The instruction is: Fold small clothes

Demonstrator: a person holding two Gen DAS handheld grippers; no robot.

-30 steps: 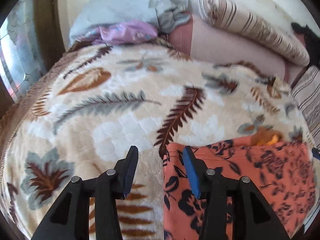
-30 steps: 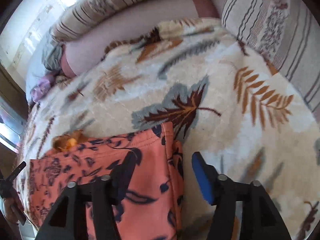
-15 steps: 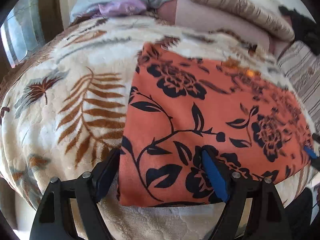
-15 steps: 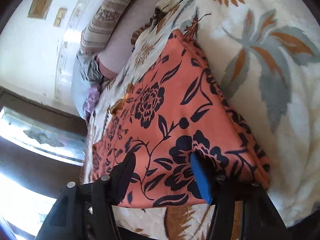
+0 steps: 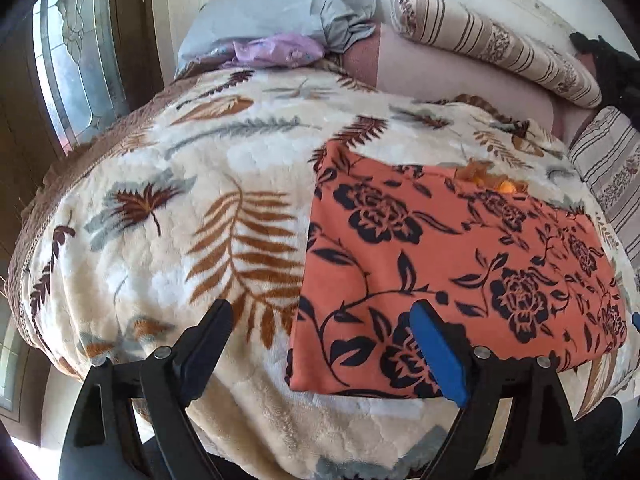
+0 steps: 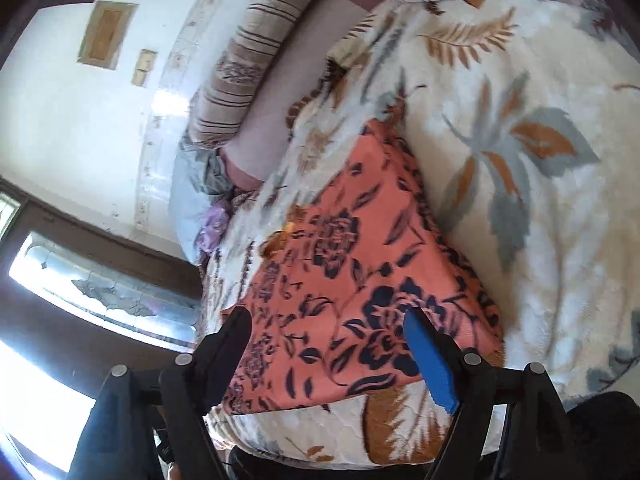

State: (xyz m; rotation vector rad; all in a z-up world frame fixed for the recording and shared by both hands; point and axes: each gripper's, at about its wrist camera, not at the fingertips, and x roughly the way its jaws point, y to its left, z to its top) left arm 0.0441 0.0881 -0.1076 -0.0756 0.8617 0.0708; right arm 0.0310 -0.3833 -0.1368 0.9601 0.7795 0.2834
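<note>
An orange garment with a dark flower print (image 5: 452, 264) lies flat in a rectangle on the leaf-patterned blanket (image 5: 180, 208). My left gripper (image 5: 322, 320) hovers over the garment's near left corner. Its jaws are opening wide and the pads press on nothing. In the right wrist view, which is tilted, the same garment (image 6: 352, 280) runs from the middle down to the fingers. My right gripper (image 6: 328, 322) stands above its near right end. Its jaws are opening too, and the cloth lies loose below them.
At the head of the bed lie a grey pillow (image 5: 280, 12), a crumpled purple cloth (image 5: 276, 50) and a striped bolster (image 5: 492, 40). A patterned glass window (image 5: 72, 60) is at the left. The blanket drops off the bed's near edge (image 5: 320, 440) just under the grippers.
Both grippers drew back toward the near edge of the bed, so the whole garment came into view. Both pairs of jaws widened. The right wrist view rolled.
</note>
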